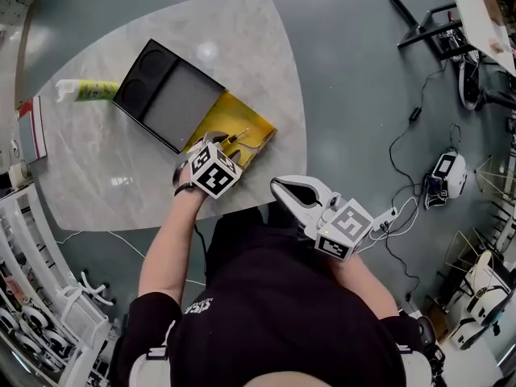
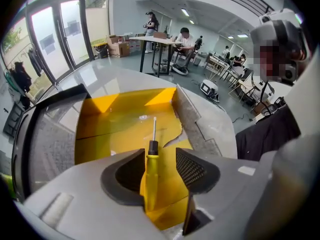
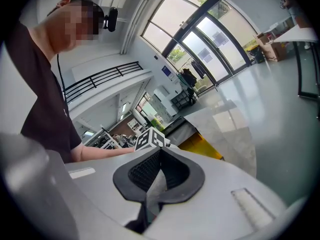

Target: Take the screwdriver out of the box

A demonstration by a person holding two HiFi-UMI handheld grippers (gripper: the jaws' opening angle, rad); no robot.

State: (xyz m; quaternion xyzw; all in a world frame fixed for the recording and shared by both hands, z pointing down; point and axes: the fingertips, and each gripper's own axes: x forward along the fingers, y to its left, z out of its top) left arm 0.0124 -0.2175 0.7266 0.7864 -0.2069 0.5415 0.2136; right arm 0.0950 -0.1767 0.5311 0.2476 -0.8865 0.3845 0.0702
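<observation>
A yellow box [image 1: 256, 127] lies open on the marble table, its black lid [image 1: 165, 95] folded back to the left. In it lies a screwdriver [image 2: 151, 166] with a yellow handle, a black collar and a thin metal shaft that points away from me. My left gripper [image 2: 160, 169] points steeply down into the box [image 2: 120, 129]. Its jaws stand open on either side of the handle, and a gap shows on the right side. In the head view the left gripper [image 1: 208, 145] covers most of the screwdriver [image 1: 238, 134]. My right gripper [image 1: 280, 186] hangs off the table's near edge, shut and empty [image 3: 160, 153].
A green and yellow tube [image 1: 90, 90] and a red and white book [image 1: 32, 127] lie at the table's left side. White racks [image 1: 48, 297] stand at lower left. Cables and a white device [image 1: 446, 172] lie on the floor to the right.
</observation>
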